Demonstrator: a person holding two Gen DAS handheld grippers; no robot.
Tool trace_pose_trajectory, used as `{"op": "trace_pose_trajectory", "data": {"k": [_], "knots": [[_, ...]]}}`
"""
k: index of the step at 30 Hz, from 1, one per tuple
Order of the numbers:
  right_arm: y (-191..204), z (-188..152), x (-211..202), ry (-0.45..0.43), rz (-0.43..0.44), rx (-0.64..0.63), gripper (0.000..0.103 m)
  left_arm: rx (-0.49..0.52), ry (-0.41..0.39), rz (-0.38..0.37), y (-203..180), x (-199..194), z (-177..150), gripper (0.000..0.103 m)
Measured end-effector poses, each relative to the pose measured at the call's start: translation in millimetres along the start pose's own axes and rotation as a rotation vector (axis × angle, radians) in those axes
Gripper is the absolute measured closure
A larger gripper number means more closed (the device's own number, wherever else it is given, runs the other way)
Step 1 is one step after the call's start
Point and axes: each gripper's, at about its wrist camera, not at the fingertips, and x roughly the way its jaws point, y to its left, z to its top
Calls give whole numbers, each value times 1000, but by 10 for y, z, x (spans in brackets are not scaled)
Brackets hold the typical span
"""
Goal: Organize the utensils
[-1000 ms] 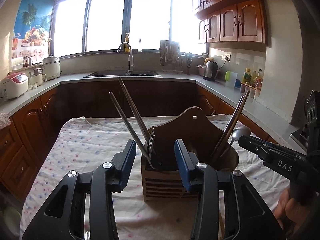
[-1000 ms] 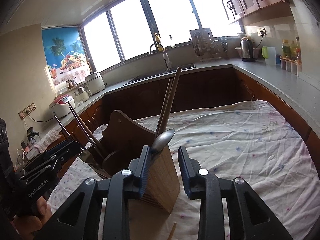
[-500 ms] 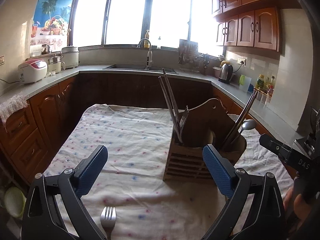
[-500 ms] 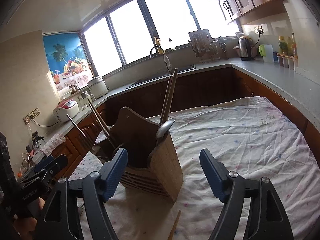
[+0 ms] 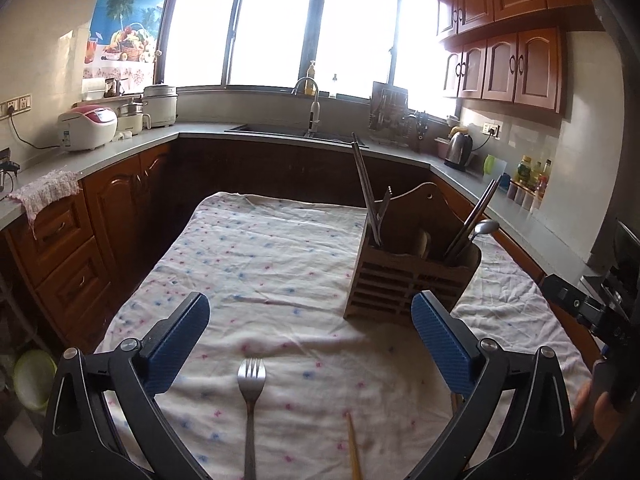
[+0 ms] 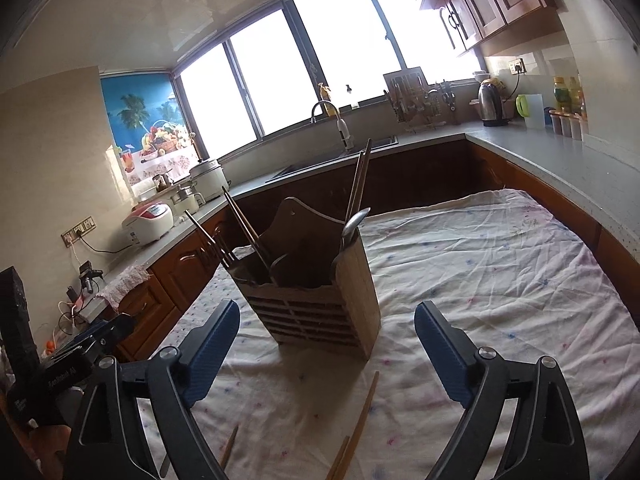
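A wooden utensil holder (image 5: 408, 280) stands on the cloth-covered table (image 5: 260, 264); it also shows in the right wrist view (image 6: 320, 304). It holds metal chopsticks (image 5: 364, 188), a fork and a spoon (image 5: 484, 227). My left gripper (image 5: 310, 340) is open and empty, above a loose fork (image 5: 251, 392) lying on the cloth. A wooden chopstick (image 5: 353, 448) lies to the fork's right. My right gripper (image 6: 326, 344) is open and empty, in front of the holder, with wooden chopsticks (image 6: 362, 416) lying on the cloth below it.
Brown kitchen cabinets and a grey counter (image 5: 120, 148) run around the table on three sides. A sink and tap (image 5: 312, 116) are at the back. A rice cooker (image 5: 86, 126) is on the left, a kettle (image 5: 458, 152) on the right.
Both grippers have pulled back from the holder and opened wide. The loose fork and chopsticks on the cloth have come into view.
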Motion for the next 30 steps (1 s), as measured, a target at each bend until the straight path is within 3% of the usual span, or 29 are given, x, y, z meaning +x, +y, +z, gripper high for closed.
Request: {"op": "trace_pose_trajectory", "data": {"k": [17,23,30], "knots": [[87,-718,-519,34,-3,15,9,-48,26,26,117,-491,-706,0],[203,-983,-746,-17,-18,-51,5,-1,-49,27,27,-811,-906,0],[415,-1116,-1145,-130,-35,-192,0,63,-204,51,-49,-1318,-1006,0]]}}
